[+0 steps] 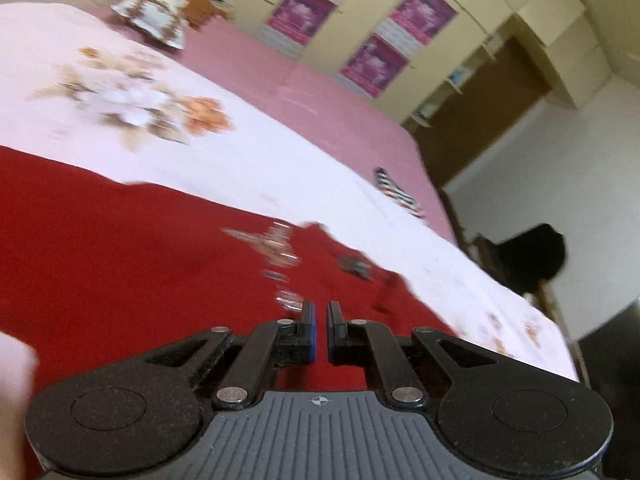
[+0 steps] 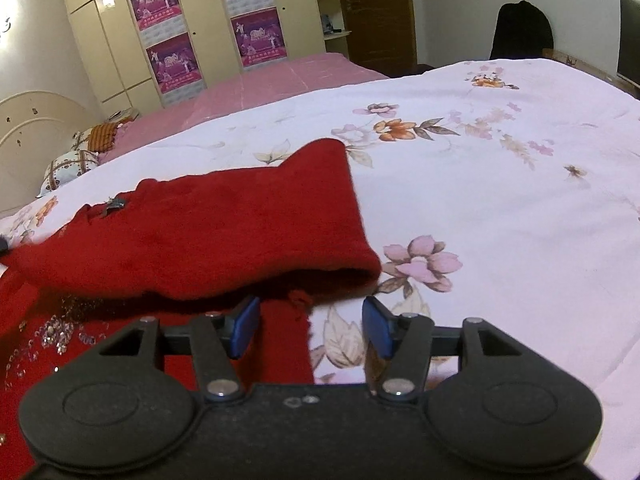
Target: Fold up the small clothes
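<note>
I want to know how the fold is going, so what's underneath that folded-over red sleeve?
Under the folded red sleeve lies more of the same red garment, with sequins showing near its edge, and the floral bedsheet beside it. What lies deeper beneath the fold is covered.

1. The left wrist view looks forward and down along its own fingers, close over the red garment [image 1: 120,240], tilted so the bed [image 1: 280,168] slants; it is blurred.
2. The right wrist view sits just as low and close, nearly upright, facing across the bed [image 2: 500,200].
3. Both share the garment [image 2: 224,232], the flowered bedspread, the postered wardrobe [image 1: 500,8] [image 2: 112,40] and a dark-draped chair [image 1: 532,256] [image 2: 520,32].
</note>
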